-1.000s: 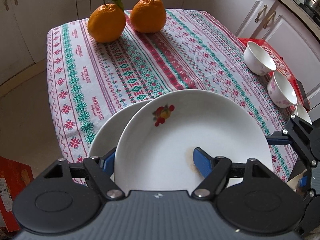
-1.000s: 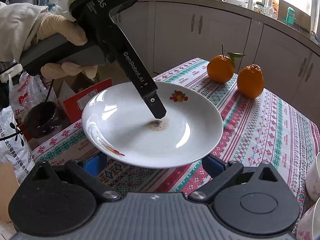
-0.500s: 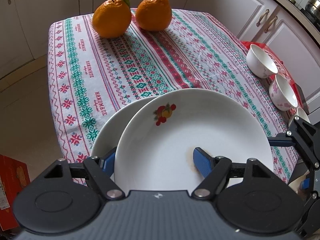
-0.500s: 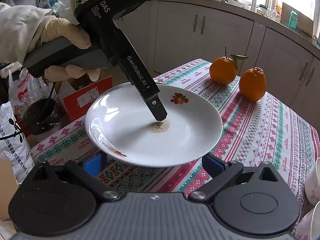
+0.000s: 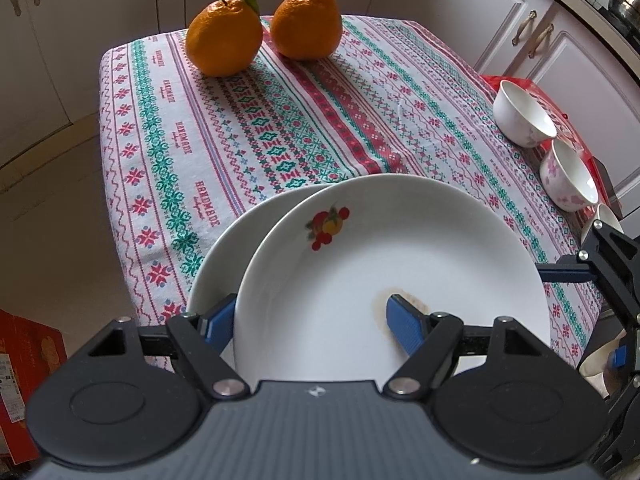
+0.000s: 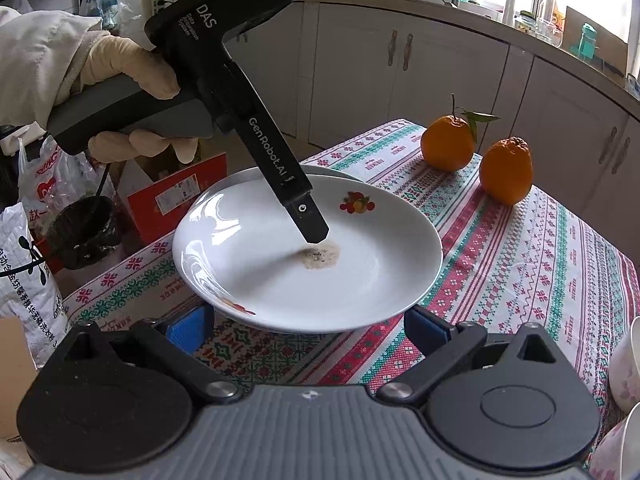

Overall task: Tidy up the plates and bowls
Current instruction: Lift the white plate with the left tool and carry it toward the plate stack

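A white plate (image 5: 400,248) with a fruit print and a brown stain (image 6: 320,256) hangs tilted above the patterned tablecloth (image 5: 280,120). My left gripper (image 5: 311,320) is shut on it. One finger (image 6: 304,212) presses inside the dish and the other is hidden under the rim. A second white plate (image 5: 224,248) lies on the cloth just below it, mostly covered. Three small bowls (image 5: 520,112) (image 5: 568,176) (image 5: 604,220) line the table's right edge. My right gripper (image 6: 306,328) is open just short of the held plate's near rim, touching nothing.
Two oranges (image 5: 224,40) (image 5: 306,24) sit at the far end of the table. White cabinets (image 6: 400,80) surround it. A red carton (image 6: 176,200), a black pot (image 6: 80,232) and plastic bags (image 6: 32,260) stand on the floor to the left. A gloved hand (image 6: 132,68) holds the left gripper.
Hardly anything. The plate stays in my left gripper's hold and both views have drifted only slightly.
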Demonstrator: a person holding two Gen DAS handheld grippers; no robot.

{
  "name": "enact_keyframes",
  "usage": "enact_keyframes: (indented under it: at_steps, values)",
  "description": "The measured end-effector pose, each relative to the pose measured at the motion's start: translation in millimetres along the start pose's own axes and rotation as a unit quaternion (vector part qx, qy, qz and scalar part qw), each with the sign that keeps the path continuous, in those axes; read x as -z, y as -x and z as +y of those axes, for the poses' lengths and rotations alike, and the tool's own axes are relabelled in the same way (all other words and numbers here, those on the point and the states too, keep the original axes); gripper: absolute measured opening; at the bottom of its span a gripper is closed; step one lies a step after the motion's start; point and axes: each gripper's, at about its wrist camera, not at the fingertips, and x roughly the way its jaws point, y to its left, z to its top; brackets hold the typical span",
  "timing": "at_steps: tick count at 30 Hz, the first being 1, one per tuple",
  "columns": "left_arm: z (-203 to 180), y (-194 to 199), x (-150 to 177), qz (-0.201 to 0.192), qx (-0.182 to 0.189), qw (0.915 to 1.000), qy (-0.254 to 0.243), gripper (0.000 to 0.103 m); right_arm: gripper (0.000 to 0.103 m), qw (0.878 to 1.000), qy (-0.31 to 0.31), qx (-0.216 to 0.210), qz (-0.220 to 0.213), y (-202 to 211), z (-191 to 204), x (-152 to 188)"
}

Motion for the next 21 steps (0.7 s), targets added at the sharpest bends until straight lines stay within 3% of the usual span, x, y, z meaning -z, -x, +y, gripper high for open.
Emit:
enact_keyframes:
  at_steps: [21]
  values:
    - [3, 12, 4, -0.017, -0.008, 0.9997, -0.013, 0.078, 0.103, 1.000, 0.005, 0.007, 0.009, -5, 3, -3]
